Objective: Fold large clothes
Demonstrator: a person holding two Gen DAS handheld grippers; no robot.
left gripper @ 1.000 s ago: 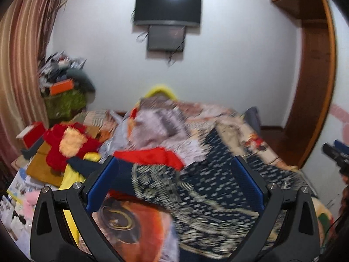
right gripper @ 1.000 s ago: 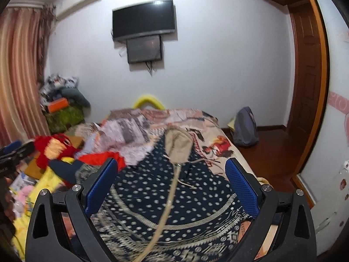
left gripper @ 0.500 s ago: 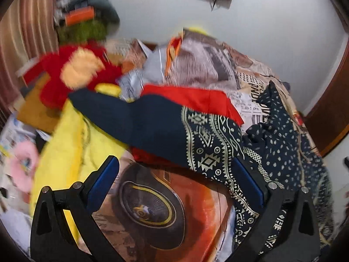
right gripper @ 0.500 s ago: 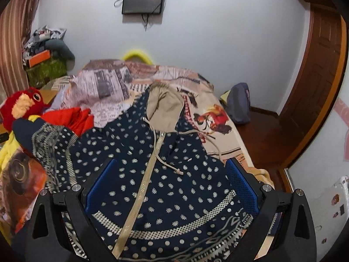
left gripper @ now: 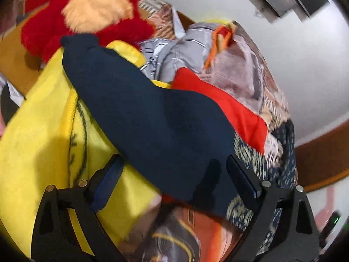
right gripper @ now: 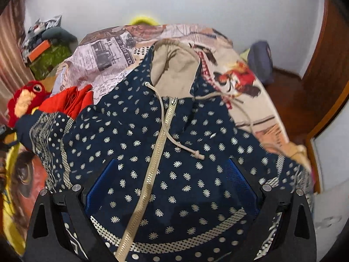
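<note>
A navy hoodie [right gripper: 152,144] with pale dots, a beige zip and a beige hood [right gripper: 174,69] lies front up on the bed. My right gripper [right gripper: 172,170] is open, low over its lower front, one finger on each side of the zip. The hoodie's plain navy sleeve [left gripper: 152,118] stretches out to the left over a yellow cloth [left gripper: 43,139]. My left gripper [left gripper: 174,166] is open and close over this sleeve, near its patterned upper part, fingers either side.
A red plush toy [left gripper: 87,13] lies beyond the sleeve end, also in the right wrist view [right gripper: 24,100]. A red garment [right gripper: 69,102] and newspaper-print bedding [right gripper: 104,59] lie left of the hoodie. A bag [right gripper: 259,61] and wooden door [right gripper: 327,65] are at right.
Both grippers have dropped down and closer to the bed. The left one swung left toward the sleeve; the right one moved in over the hoodie's front.
</note>
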